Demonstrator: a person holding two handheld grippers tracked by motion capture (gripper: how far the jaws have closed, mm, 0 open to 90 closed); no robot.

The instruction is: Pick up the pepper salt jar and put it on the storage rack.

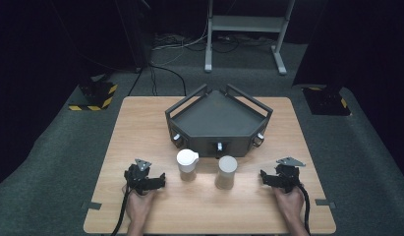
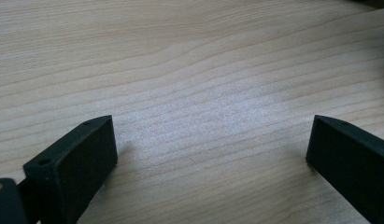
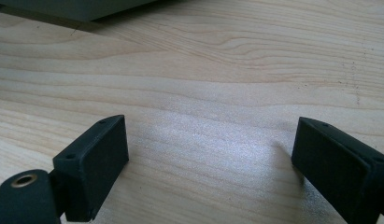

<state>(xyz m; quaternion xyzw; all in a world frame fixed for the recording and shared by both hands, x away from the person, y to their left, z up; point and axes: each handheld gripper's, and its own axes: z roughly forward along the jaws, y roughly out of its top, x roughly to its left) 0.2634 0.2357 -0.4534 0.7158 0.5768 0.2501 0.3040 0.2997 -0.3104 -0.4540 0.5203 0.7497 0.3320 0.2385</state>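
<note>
I hold the left gripper (image 1: 151, 183) and right gripper (image 1: 274, 180) low on the wooden surface (image 1: 140, 128), fingers spread wide, empty. The white spouted cup (image 1: 187, 161) and plain cup (image 1: 227, 167) stand between them; no readable writing.

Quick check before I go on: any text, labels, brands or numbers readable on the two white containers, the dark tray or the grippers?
None can be read.
White lidded cup: plain, no print visible.
White cup: plain.
Dark tray: no lettering; the front knobs are too small to tell.
Left gripper and right gripper: bare black jaws, open.
Table: wood grain only.
</note>
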